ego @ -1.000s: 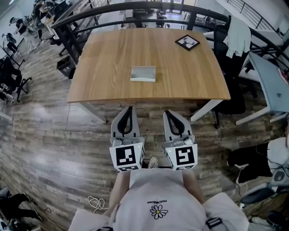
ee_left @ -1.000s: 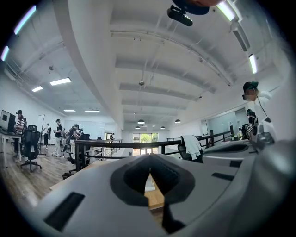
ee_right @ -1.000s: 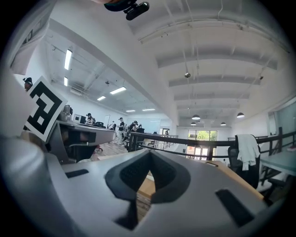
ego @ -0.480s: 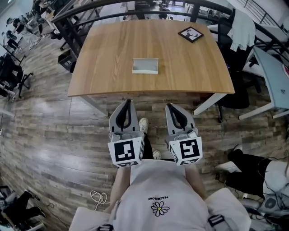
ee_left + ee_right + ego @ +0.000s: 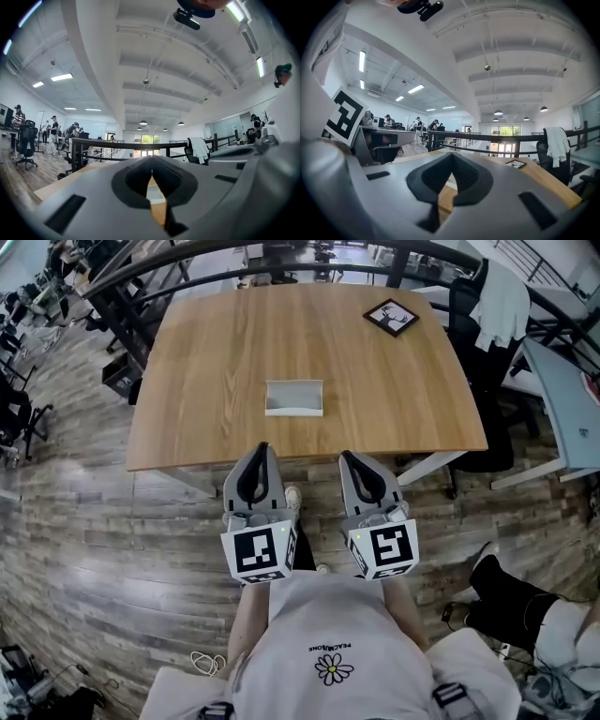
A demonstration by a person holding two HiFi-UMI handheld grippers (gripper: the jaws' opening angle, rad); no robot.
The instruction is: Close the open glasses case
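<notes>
Nearest is the person's shirt (image 5: 328,643), with both grippers held out level in front of it. The left gripper (image 5: 262,450) and the right gripper (image 5: 346,457) lie side by side and parallel, and from the head view their tips sit about over the near edge of the table (image 5: 206,371).

Each gripper's jaws are pressed together at the tip with nothing between them. In each gripper view the pads meet in a point, and only a sliver of tabletop shows through the gap below. That fits the job, I think. Shutting a lid takes a push or a press rather than a grasp, and closed jaws make a firm, blunt point for nudging. Held as a level pair, either one could take the lid while the other steadies the base.

Further on, the glasses case (image 5: 293,397) lies open near the middle of the table, apart from both grippers. Its long side faces the person and its pale inside is turned up. It sits roughly between the lines of the two grippers, so neither has to cross over. From this height the hinge side is hard to read; it is probably the far edge.

At the far right corner a picture frame (image 5: 390,319) rests well clear of the case. Beyond the table are a chair draped in white cloth (image 5: 502,301) and a dark railing (image 5: 281,257).
</notes>
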